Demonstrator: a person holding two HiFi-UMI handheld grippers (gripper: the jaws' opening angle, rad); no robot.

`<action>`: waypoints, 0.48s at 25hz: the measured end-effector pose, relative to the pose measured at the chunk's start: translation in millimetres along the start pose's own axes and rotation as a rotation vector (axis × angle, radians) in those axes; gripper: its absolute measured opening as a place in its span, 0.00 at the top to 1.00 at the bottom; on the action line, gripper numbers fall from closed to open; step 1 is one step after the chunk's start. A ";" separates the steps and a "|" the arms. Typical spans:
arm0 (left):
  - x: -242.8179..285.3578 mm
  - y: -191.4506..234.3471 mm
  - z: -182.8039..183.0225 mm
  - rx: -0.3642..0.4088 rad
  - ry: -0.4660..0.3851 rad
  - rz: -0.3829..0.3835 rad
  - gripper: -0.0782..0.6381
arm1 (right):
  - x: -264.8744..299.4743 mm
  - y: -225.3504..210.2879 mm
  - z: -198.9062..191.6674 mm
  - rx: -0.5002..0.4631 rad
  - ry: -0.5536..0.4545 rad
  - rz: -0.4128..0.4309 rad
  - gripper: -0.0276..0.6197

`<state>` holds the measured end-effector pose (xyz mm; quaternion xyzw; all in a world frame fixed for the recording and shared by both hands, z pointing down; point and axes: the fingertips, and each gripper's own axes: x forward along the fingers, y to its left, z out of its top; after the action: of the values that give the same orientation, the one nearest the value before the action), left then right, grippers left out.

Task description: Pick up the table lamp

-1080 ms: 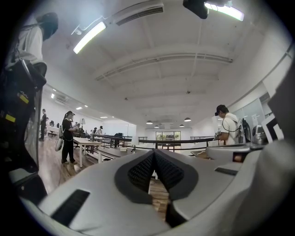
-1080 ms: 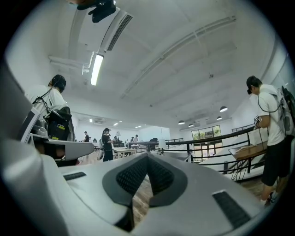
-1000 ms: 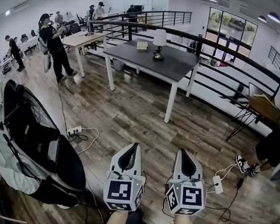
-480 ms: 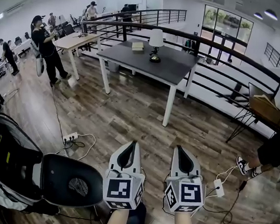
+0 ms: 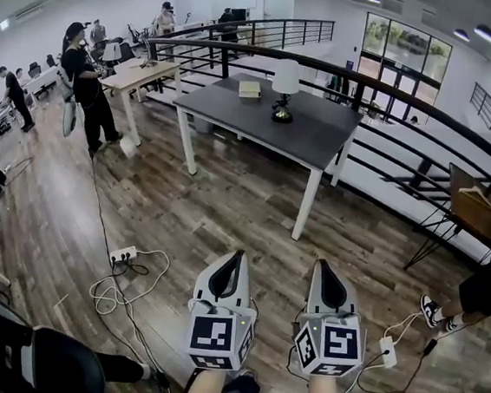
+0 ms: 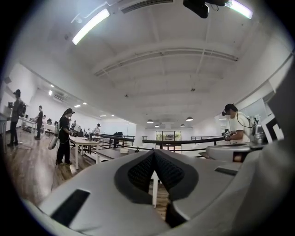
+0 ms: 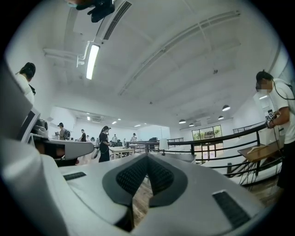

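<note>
2 grippers level above the wood floor [image 5: 227, 205]: left gripper [image 5: 237, 258] and right gripper [image 5: 322, 266], jaws pressed together on each, nothing held. 1 lamp [image 5: 284, 89] upright on 1 dark table [image 5: 262, 125], near 1 book [image 5: 250, 88], well apart from both grippers.

Left claw [image 5: 238, 257] and right claw [image 5: 323, 266] closed, empty, held level.

Dark grey table [image 5: 315, 134], table lamp [image 5: 284, 89] and book [image 5: 250, 88] on top

Cables [image 5: 115, 291] on floor [image 5: 227, 207] before table [image 5: 312, 130]
</note>
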<state>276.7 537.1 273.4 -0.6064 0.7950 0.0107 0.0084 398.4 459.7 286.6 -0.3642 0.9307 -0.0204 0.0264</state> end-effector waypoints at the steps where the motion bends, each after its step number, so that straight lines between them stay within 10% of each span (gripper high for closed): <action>1: 9.9 5.8 -0.5 -0.002 0.000 -0.001 0.87 | 10.9 -0.5 -0.6 -0.002 0.000 -0.001 0.97; 12: 75.5 43.3 -9.8 -0.013 0.012 -0.011 0.87 | 85.5 -2.0 -8.6 -0.001 0.011 -0.010 0.97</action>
<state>215.0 475.6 281.5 -0.6110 0.7915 0.0121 -0.0003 336.5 400.3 292.3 -0.3687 0.9290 -0.0218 0.0211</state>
